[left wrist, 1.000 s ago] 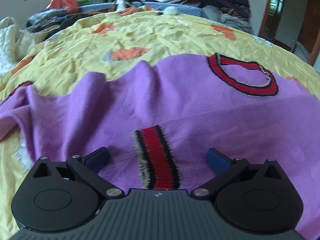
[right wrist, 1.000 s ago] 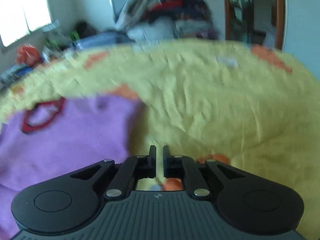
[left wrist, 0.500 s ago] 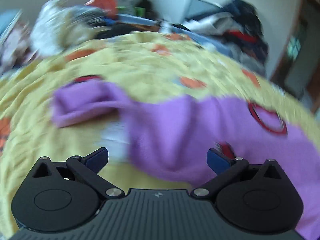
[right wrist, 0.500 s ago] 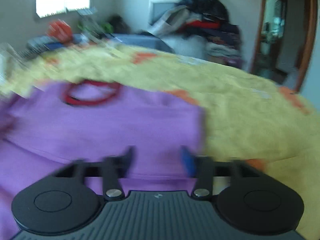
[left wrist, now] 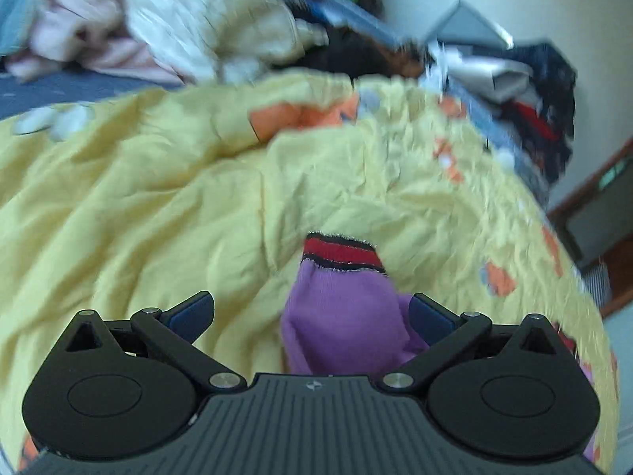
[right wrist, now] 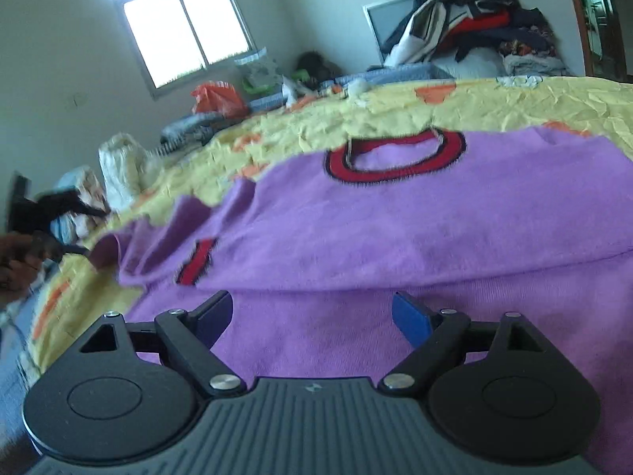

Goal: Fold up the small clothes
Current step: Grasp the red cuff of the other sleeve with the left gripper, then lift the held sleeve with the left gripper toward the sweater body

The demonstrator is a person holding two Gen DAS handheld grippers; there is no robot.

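A purple sweater (right wrist: 395,217) with a red and black collar (right wrist: 395,158) lies flat on the yellow bedspread (right wrist: 514,99). My right gripper (right wrist: 312,316) hovers low over its near part; its jaws are opening and the pads touch nothing. One sleeve is folded inward, its red cuff (right wrist: 198,261) resting on the body. In the left wrist view the other sleeve (left wrist: 344,316) runs away from me between the fingers of my open left gripper (left wrist: 312,310), close to the right pad, and ends in a red cuff (left wrist: 340,253). The left gripper (right wrist: 89,231) and a hand (right wrist: 16,265) show blurred at the sweater's left edge.
The yellow bedspread (left wrist: 158,198) has orange patches and many creases. White and pink clothes (left wrist: 198,27) are heaped beyond it. A tall pile of dark clothes (right wrist: 467,27) stands at the back right, and an orange bag (right wrist: 215,99) sits under the window (right wrist: 178,27).
My left gripper swung left, from over the sweater's body to the sleeve end on the bedspread. My right gripper went from shut to wide open and moved left over the sweater.
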